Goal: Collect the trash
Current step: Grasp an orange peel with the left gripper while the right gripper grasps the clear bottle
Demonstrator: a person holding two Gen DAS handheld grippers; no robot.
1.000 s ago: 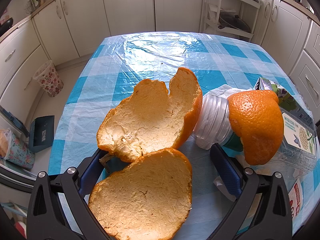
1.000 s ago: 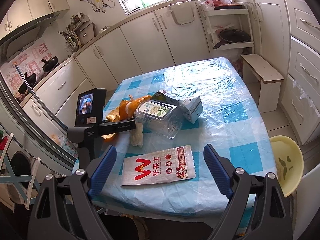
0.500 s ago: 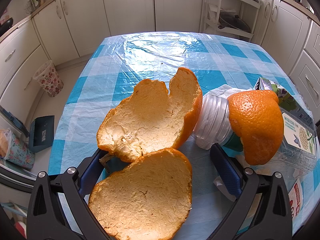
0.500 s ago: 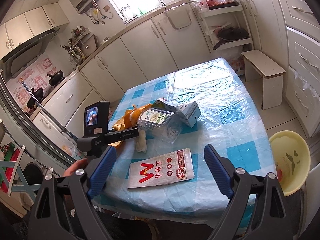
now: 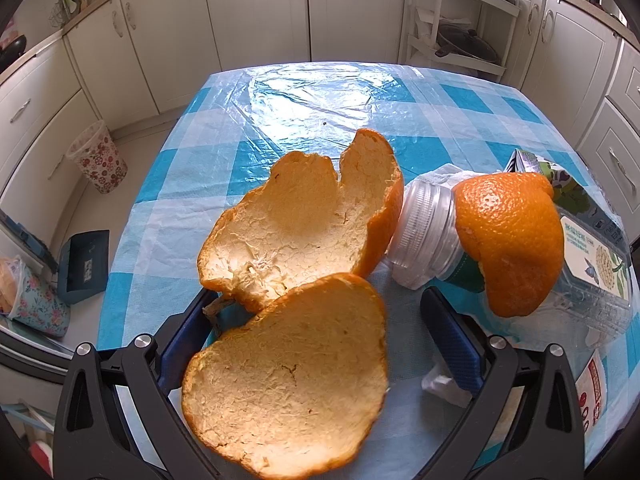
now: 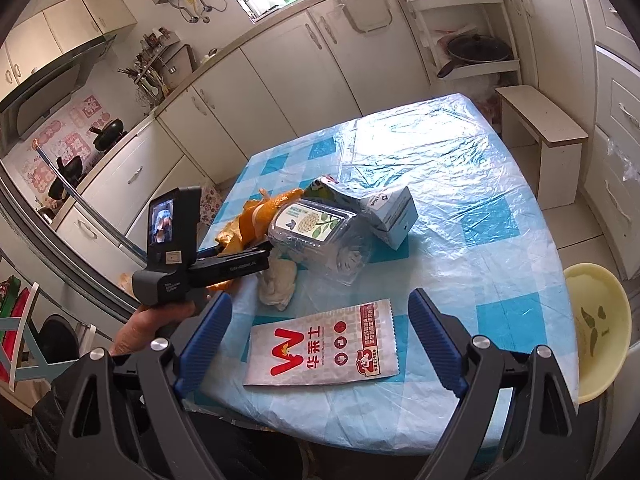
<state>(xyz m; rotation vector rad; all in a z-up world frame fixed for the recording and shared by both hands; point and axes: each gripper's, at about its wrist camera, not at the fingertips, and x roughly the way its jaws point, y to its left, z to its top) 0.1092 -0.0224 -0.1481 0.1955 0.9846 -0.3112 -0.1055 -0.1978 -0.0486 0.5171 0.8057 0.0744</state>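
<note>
Nothing has shifted under my left gripper (image 5: 316, 328) over the last second, while my right gripper (image 6: 318, 338) has pulled back and risen a little, so the person's left hand (image 6: 160, 320) now shows beneath the other tool. On the left, my blue fingers (image 5: 450, 334) stand spread wide with the near orange peel (image 5: 288, 376) lying pith-up between them, seeming to rest against the left finger, though I cannot tell whether it truly touches. A second, split peel (image 5: 304, 224) lies just beyond and overlaps the first; a third piece (image 5: 514, 240) sits skin-up on the neck of the clear plastic bottle (image 6: 320, 240), which lies on its side on the blue checked tablecloth (image 5: 304, 96). My right fingers (image 6: 436, 346) are also spread and hold nothing, hovering off the near table edge above the flat snack wrapper (image 6: 324, 348). A crumpled tissue (image 6: 278, 284) lies beside the bottle, and a small carton (image 6: 390, 210) touches the bottle's far side. A yellow bowl (image 6: 598, 330) sits beyond the table's right edge.
</note>
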